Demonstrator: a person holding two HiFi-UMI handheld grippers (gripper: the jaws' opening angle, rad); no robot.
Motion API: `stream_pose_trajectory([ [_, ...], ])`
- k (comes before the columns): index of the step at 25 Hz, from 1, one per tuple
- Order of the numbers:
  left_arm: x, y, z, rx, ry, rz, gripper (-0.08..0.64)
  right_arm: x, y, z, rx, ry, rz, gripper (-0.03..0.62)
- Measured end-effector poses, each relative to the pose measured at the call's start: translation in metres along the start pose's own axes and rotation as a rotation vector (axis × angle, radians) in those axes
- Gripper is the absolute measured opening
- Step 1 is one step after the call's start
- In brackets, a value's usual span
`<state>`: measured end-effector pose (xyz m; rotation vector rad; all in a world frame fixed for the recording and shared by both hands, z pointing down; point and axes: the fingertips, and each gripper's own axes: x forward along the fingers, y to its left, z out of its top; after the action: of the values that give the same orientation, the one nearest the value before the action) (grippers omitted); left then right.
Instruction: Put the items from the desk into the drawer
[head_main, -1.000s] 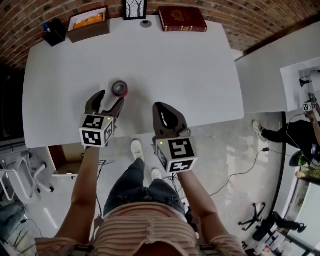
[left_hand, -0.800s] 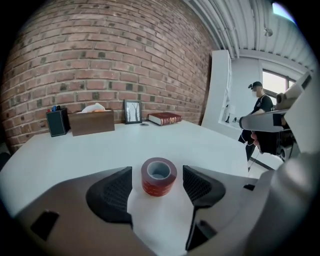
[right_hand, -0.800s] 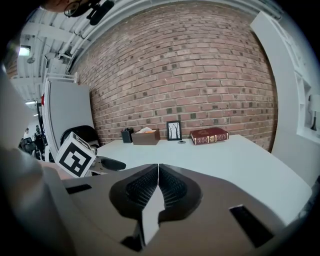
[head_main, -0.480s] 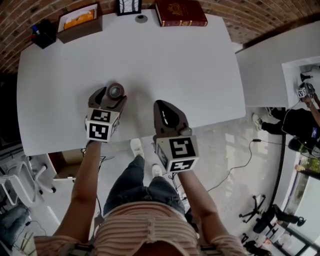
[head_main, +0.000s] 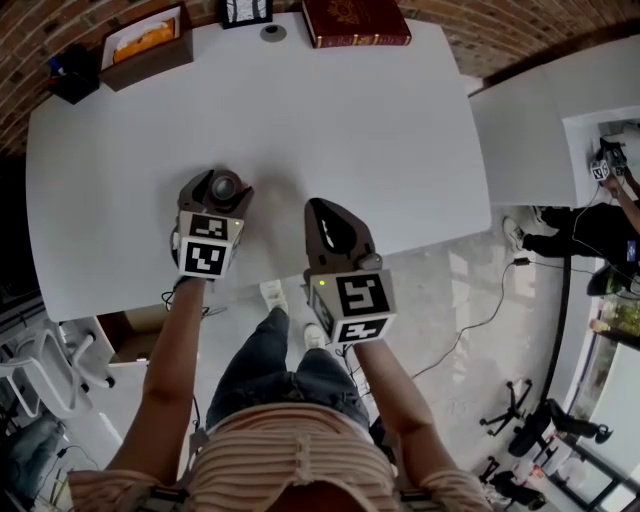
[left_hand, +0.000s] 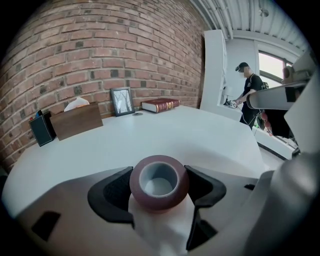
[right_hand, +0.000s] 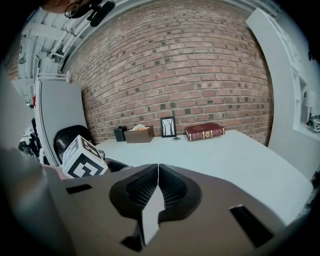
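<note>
A dark red roll of tape (left_hand: 159, 182) with a pale core sits between the jaws of my left gripper (left_hand: 160, 187), whose pads press on both its sides. In the head view the tape roll (head_main: 225, 186) shows at the tip of the left gripper (head_main: 217, 192), over the near part of the white desk (head_main: 300, 110). My right gripper (head_main: 322, 224) hovers at the desk's front edge; in the right gripper view its jaws (right_hand: 158, 187) meet with nothing between them. No drawer shows in any view.
Along the desk's back edge stand a dark pen holder (head_main: 75, 75), a brown tissue box (head_main: 145, 45), a framed picture (head_main: 245, 10), a small round disc (head_main: 271, 33) and a red book (head_main: 355, 22). A second white table (head_main: 540, 130) is at the right, with a person (head_main: 600, 225) beyond it.
My left gripper moved forward onto the tape roll and its jaws closed on it. The right gripper stayed in place.
</note>
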<state>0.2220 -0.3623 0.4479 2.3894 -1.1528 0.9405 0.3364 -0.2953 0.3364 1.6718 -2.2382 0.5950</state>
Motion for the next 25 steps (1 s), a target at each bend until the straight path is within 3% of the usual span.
stream_pose_trajectory([
  [9,-0.007,-0.002,0.003,0.055,-0.014,0.007,0.316,0.002,0.003,0.000,-0.001,0.003,0.005,0.018],
  [15,-0.028,0.007,0.013,0.031,-0.056,0.026,0.316,0.005,0.015,0.006,-0.018,-0.004,0.034,0.018],
  [25,-0.092,0.048,0.011,-0.063,-0.114,0.175,0.316,0.007,0.065,0.018,-0.082,-0.015,0.168,0.018],
])
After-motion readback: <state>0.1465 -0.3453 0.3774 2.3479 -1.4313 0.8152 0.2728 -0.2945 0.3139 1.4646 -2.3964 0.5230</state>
